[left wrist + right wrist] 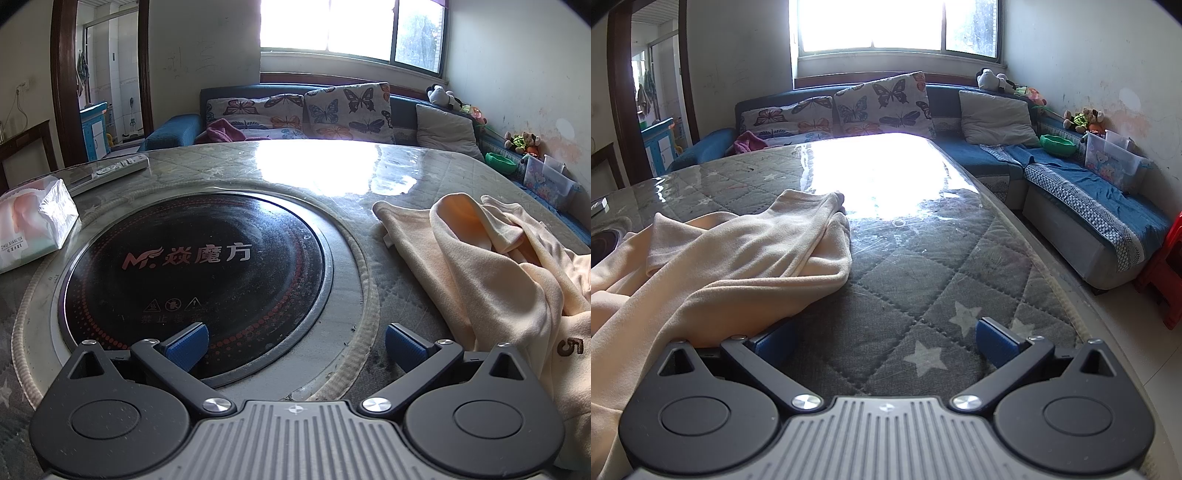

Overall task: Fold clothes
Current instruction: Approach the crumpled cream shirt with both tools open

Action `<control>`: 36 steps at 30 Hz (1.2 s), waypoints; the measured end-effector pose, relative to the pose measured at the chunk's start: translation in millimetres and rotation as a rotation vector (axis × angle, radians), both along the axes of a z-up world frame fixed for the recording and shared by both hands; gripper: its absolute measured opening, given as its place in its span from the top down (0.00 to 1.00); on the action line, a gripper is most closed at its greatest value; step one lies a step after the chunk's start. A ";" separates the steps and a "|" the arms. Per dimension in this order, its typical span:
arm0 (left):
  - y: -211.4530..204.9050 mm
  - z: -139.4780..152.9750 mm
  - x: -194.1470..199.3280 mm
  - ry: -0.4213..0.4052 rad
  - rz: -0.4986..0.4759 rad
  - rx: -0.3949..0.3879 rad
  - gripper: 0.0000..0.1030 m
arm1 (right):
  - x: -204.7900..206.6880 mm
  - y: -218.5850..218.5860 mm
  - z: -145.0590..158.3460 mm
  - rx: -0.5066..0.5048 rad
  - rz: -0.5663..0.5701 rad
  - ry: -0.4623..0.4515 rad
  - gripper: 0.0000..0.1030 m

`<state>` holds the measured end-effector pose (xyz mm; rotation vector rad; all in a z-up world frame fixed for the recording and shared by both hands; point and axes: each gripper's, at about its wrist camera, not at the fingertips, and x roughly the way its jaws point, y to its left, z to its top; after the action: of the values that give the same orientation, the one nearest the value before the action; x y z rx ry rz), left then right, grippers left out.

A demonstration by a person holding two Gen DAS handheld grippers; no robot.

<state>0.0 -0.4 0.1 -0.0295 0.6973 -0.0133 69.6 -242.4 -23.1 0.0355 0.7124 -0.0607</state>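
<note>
Writing first: "M" logo with Chinese characters in pale red across the black hob (192, 273) at centre of the left view, warning icons and more faint characters beneath. "ZHU XIANG" or similar in small print on the tissue pack (33, 225) at far left, too small to read surely. Brown "5" stitched on the garment (491, 273) at lower right of that view. Remote (110, 171) at upper left, just behind the pack.

Left gripper (295, 345) low over the hob's near edge, level, pointing toward the sofa (280, 110); blue fingers (186, 343) spread wide, gripping nothing, garment just beside the right finger.

Right gripper (886, 345) low over the quilted, star-printed table (923, 295), fingers likewise spread and empty; left finger (775, 343) at the cloth's edge, touching or not cannot be told.

Garment cream, crumpled, lying on the table: right half of the left view, left half of the right view, sleeve (812, 214) reaching toward centre frame.
</note>
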 end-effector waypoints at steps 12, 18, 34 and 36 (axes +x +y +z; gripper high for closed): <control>-0.9 1.4 -1.0 0.028 0.055 0.000 0.00 | -34.8 21.3 18.0 -0.021 0.061 -0.009 0.00; -8.4 6.7 -19.0 0.030 0.059 -0.006 0.00 | -51.8 30.5 26.6 -0.008 0.084 -0.005 0.00; -53.7 21.7 -70.0 0.066 -0.011 0.009 0.00 | -93.2 57.9 39.6 -0.003 0.144 -0.001 0.00; -58.1 22.8 -73.2 0.071 -0.024 0.007 0.00 | -96.9 60.4 40.7 -0.001 0.148 -0.004 0.00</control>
<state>-73.2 -58.5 22.9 -0.0152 0.7684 -0.0330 -27.3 -182.1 17.7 -0.0181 0.7092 0.0807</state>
